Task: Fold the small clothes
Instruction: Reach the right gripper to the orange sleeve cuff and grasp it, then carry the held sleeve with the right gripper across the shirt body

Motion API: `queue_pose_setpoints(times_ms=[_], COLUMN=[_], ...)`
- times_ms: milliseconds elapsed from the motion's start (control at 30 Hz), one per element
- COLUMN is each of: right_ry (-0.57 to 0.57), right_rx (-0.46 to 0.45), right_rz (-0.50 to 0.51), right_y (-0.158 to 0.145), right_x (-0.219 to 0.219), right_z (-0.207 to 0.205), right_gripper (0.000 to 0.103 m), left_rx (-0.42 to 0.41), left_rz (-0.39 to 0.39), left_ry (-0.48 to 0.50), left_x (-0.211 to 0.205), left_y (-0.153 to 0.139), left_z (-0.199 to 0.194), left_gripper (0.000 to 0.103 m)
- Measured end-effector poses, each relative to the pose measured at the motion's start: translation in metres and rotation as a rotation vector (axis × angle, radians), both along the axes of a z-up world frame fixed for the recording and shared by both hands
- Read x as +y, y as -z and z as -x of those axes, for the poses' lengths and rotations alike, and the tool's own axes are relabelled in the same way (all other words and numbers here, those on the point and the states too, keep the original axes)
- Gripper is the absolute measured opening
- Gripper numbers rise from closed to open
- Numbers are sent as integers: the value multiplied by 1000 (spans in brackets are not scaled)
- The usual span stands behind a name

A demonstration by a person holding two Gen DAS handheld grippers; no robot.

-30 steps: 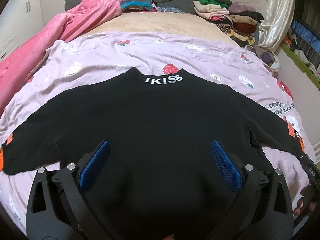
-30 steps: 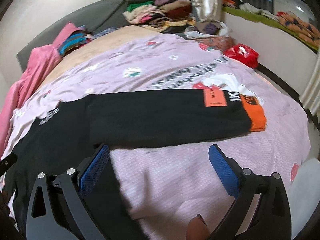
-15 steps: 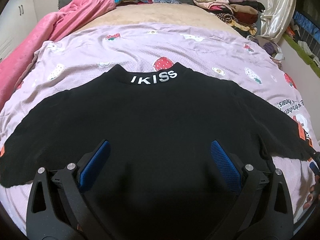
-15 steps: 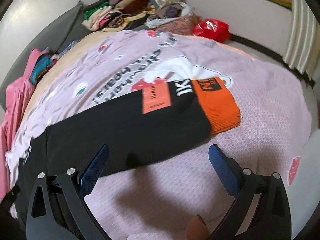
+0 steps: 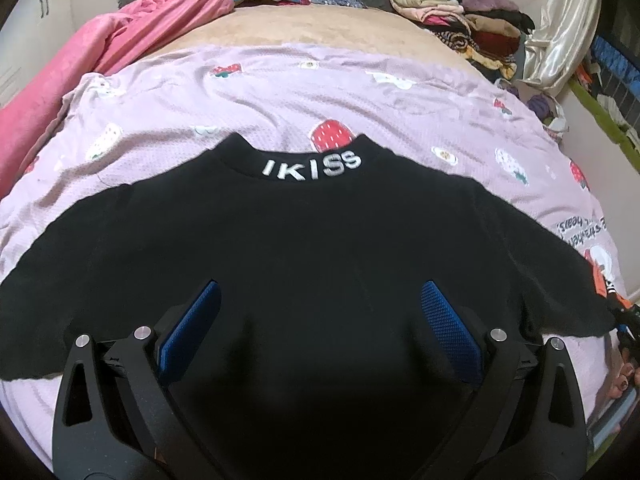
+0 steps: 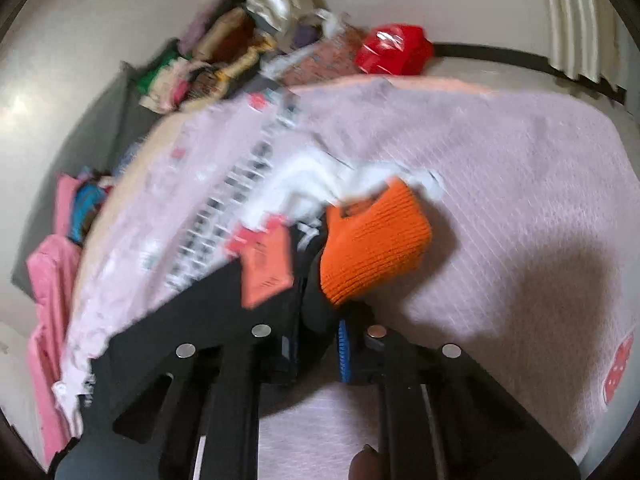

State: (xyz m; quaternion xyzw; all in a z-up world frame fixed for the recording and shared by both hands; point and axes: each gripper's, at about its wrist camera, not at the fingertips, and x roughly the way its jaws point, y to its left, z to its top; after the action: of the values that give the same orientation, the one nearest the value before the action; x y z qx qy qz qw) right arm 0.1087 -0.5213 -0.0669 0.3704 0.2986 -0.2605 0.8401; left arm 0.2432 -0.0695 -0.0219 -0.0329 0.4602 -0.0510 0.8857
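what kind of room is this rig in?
Most likely a home bedroom: the black "IKISS" sweater lies spread on a bed with a lilac strawberry-print sheet, a pink plush blanket alongside, and stacks of folded clothes at the far end.

Matt black knit sweater (image 5: 320, 240) with ribbed orange cuff (image 6: 372, 244) on waffle-textured lilac cloth sheet (image 5: 280, 92)

Bare lilac sheet (image 5: 280, 92) lies beyond the black sweater (image 5: 312, 240); clothes pile (image 5: 472, 20) crowds the far corner.
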Motion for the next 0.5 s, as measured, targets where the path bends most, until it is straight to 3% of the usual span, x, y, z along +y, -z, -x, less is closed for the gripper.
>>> queue_pose_setpoints(times_ms=[233, 500], right_ry=[-133, -270], right_rx=[-143, -215], right_rz=[124, 212], right_y=[-58, -105], right_x=[38, 89], right_z=[-12, -36], right_gripper=[12, 12], left_rx=[-51, -69], left_rz=[1, 30], left_ry=[-12, -18], left_x=[11, 29], left_y=[-30, -56], left_z=[1, 2], left_gripper=[94, 94])
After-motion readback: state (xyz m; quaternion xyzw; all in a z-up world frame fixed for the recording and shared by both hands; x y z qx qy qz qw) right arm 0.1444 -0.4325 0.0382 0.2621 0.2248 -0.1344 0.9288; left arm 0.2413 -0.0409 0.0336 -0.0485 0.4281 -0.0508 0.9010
